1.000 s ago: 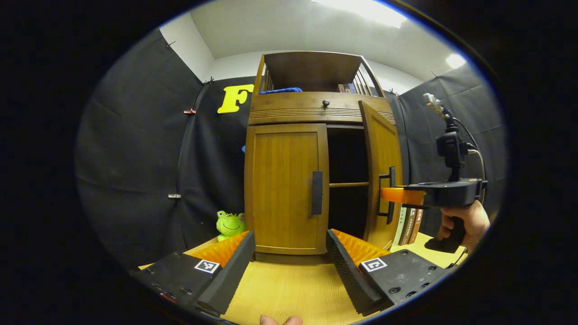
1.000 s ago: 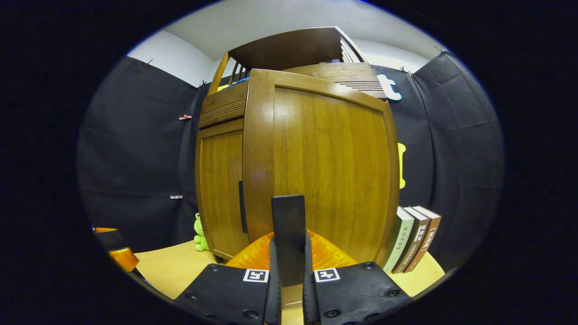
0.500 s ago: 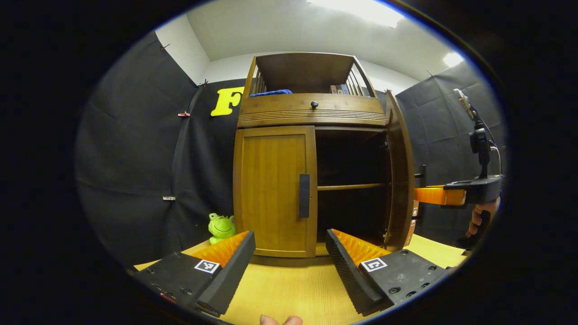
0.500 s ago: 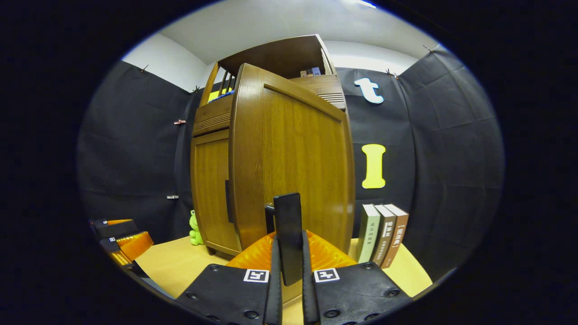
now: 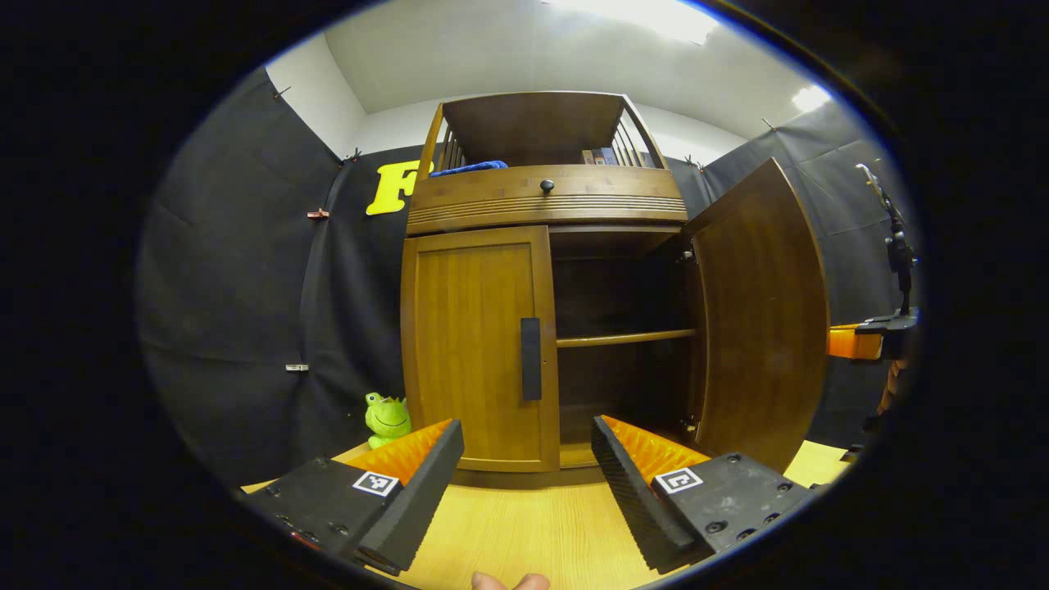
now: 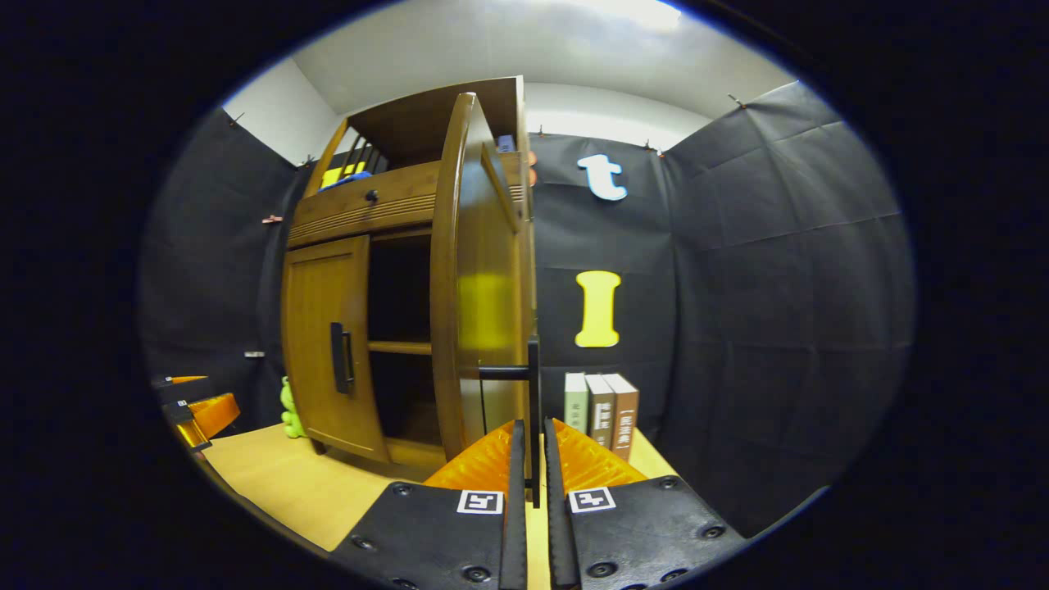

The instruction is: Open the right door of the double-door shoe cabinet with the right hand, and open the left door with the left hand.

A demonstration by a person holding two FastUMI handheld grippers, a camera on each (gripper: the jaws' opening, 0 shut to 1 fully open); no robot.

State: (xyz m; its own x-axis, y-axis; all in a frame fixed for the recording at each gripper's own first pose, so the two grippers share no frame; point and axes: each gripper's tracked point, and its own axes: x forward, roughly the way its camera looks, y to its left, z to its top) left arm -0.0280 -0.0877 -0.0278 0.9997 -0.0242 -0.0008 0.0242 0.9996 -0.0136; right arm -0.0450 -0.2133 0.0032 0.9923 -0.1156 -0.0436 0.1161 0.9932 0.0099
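Brown wooden right door point(image 6: 479, 270) stands wide at frame centre, your right gripper point(image 6: 530, 467) clenched on its black bar handle point(image 6: 533, 410), while your left gripper point(image 5: 524, 475) has its jaws released below the closed left door point(image 5: 475, 344).

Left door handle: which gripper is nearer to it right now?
Left. The left gripper hangs open in front of the closed left door, its handle just above and beyond its jaws. The right gripper is off to the side, clamped on the open right door's handle.
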